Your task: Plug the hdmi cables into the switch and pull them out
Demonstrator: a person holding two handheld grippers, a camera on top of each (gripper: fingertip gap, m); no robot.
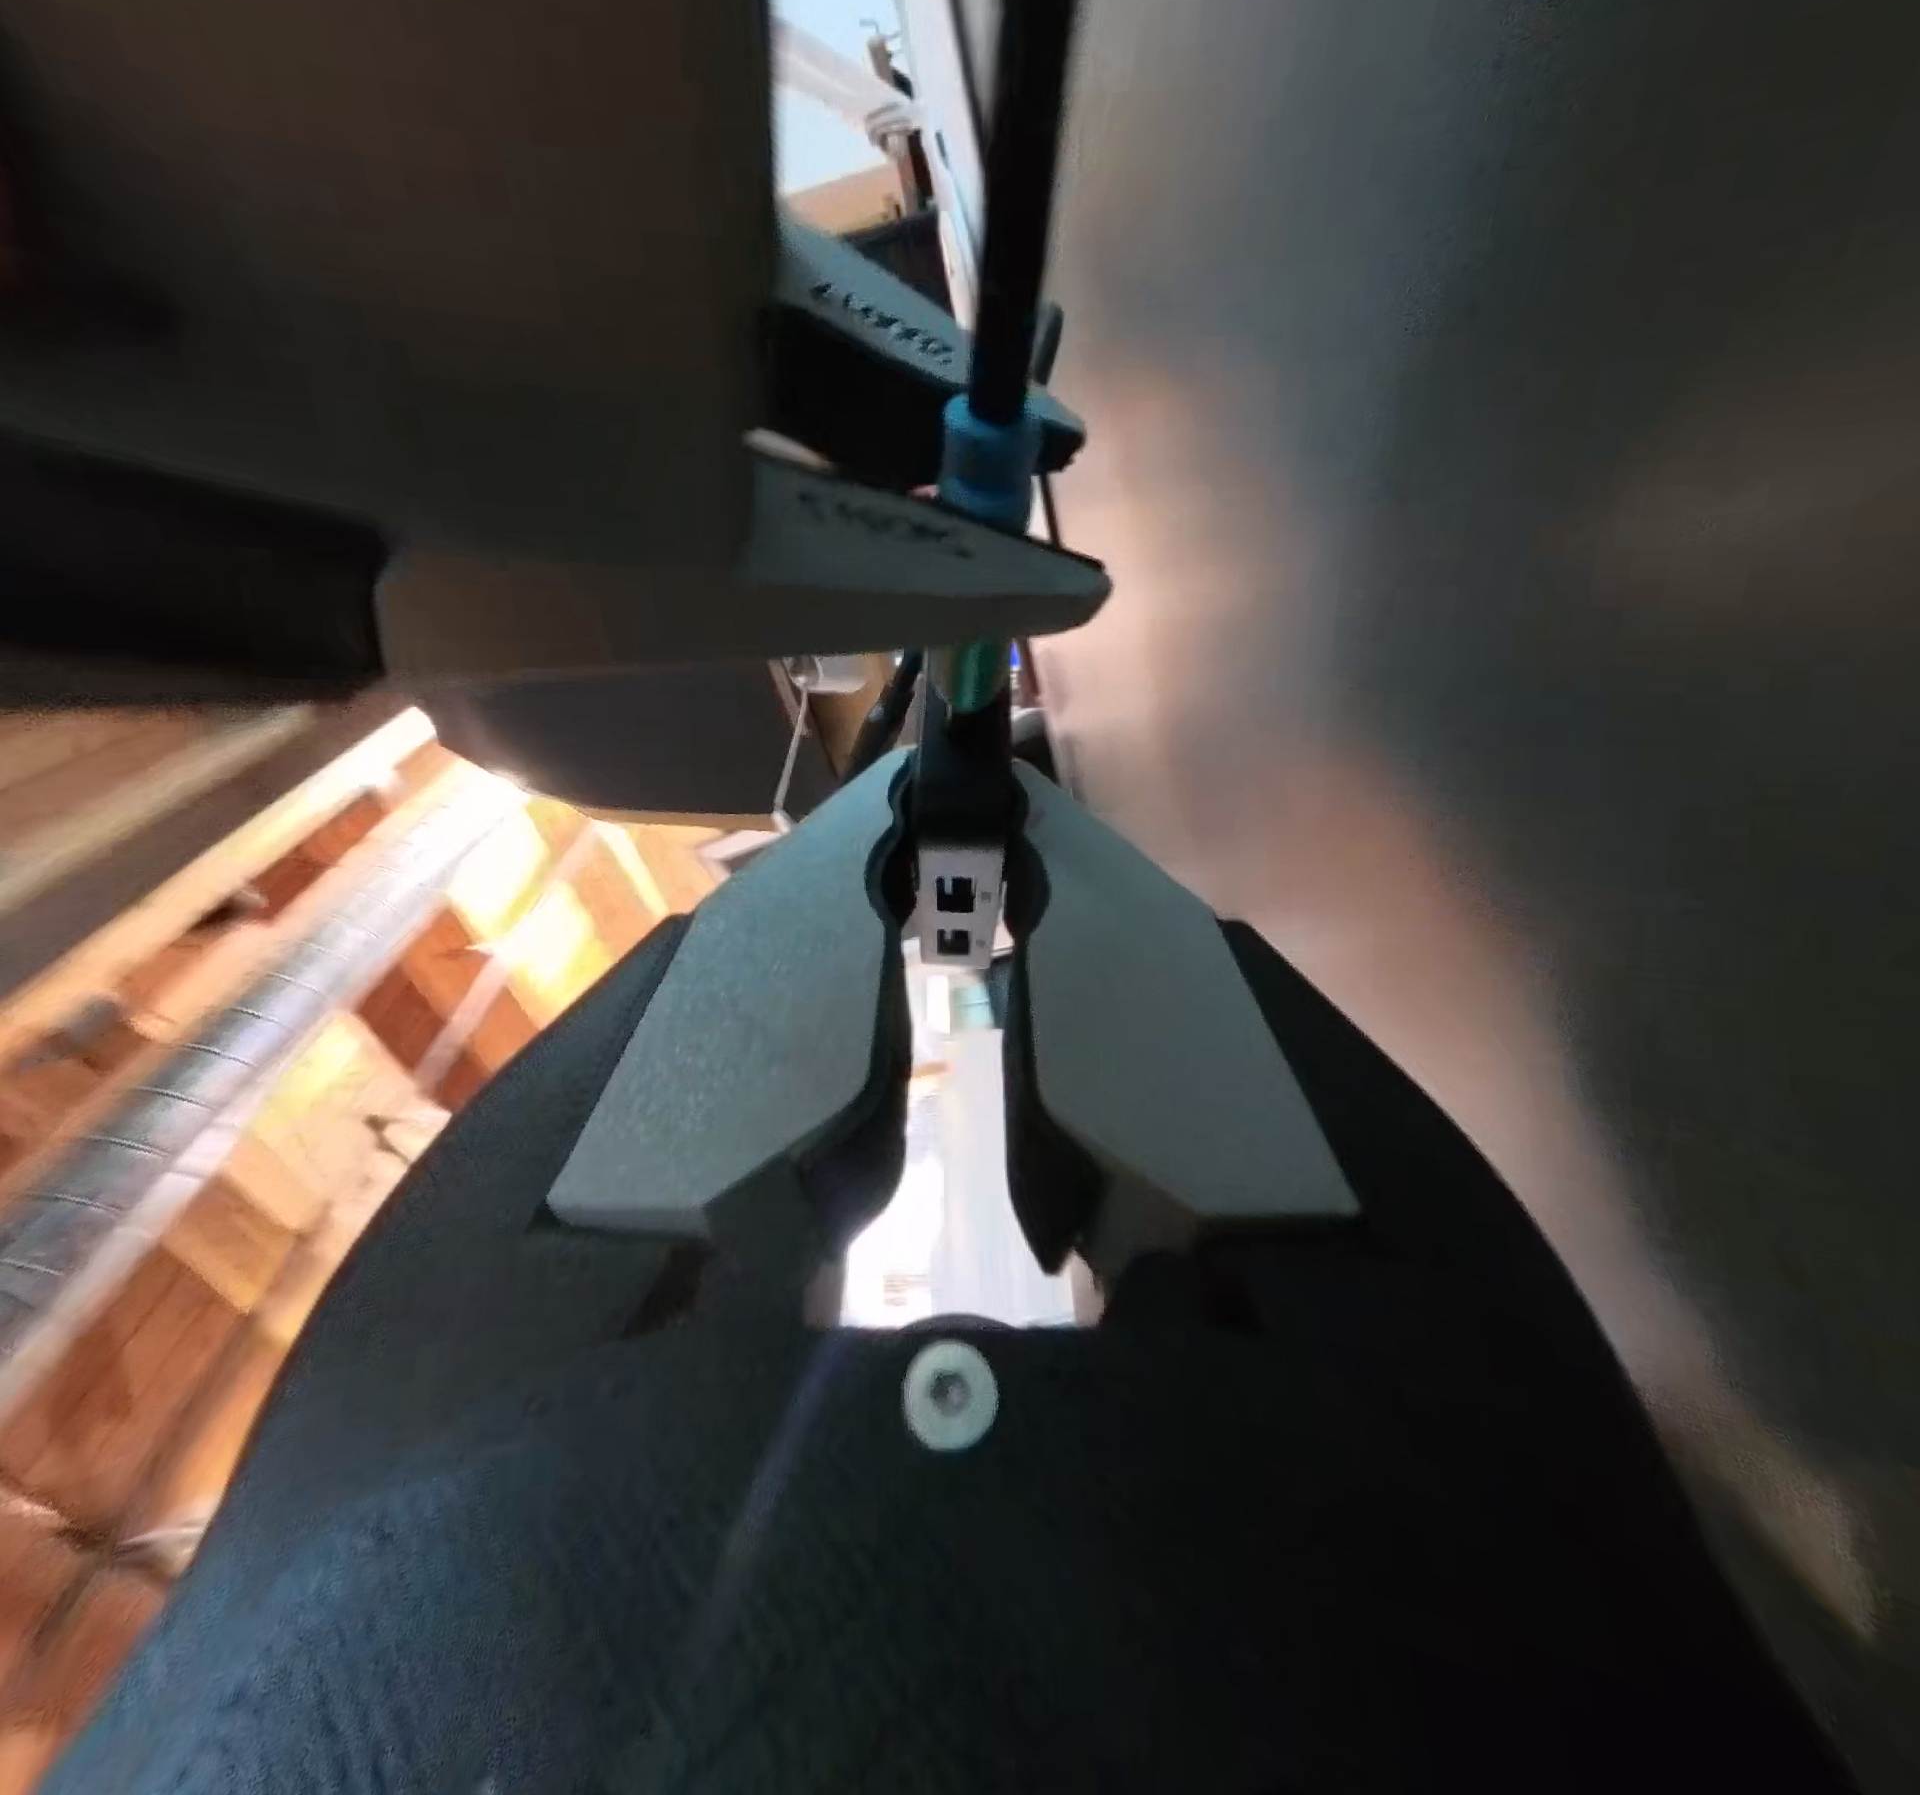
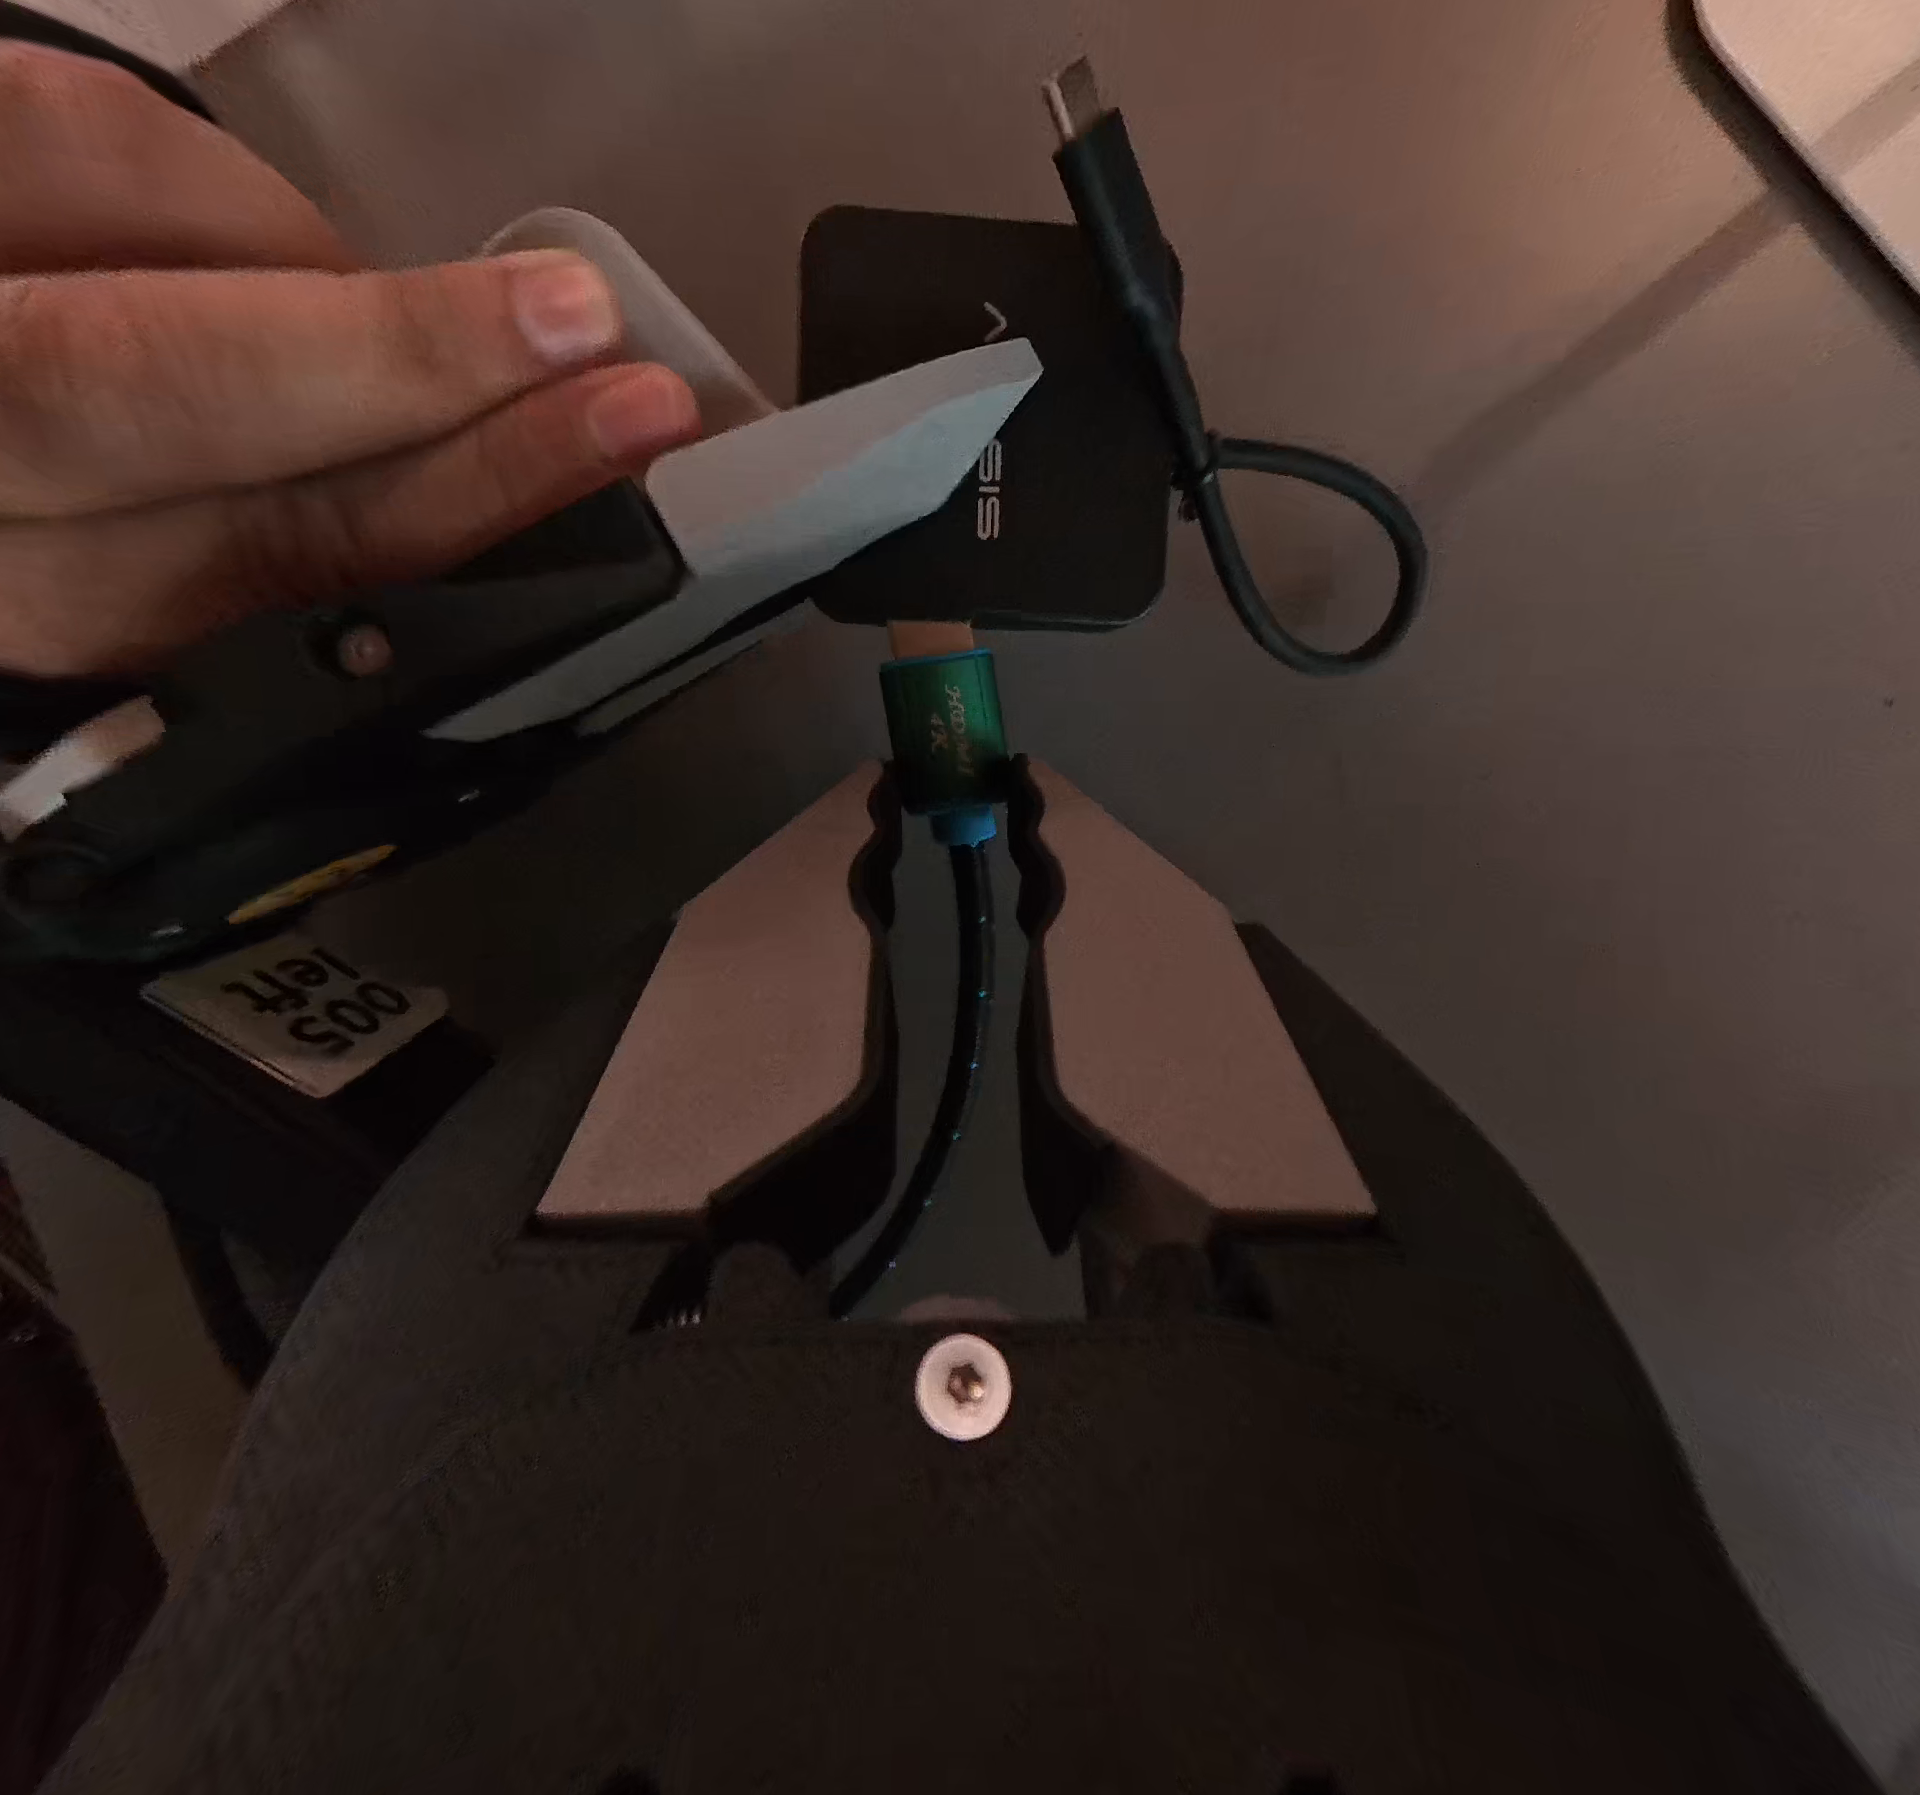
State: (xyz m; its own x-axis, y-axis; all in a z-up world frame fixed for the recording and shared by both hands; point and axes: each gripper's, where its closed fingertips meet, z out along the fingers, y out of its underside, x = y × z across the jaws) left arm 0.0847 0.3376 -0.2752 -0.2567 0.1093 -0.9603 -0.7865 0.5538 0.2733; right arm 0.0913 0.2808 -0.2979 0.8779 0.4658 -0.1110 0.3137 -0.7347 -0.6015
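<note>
The green HDMI plug (image 2: 940, 743) sits part-way into the black switch (image 2: 987, 415), its long axis straight ahead of my right tool (image 2: 951, 789), which clamps it; my left tool (image 1: 956, 872) pinches the switch above the bench (image 2: 1558, 810)

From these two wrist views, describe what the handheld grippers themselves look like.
Each gripper, left and right, has a rounded matte black body with a pale screw at its middle. Two flat, light grey wedge fingers taper to tips, with black wavy pads along their inner edges. In the right wrist view, the left one carries a white sticker and a yellow mark.
</note>
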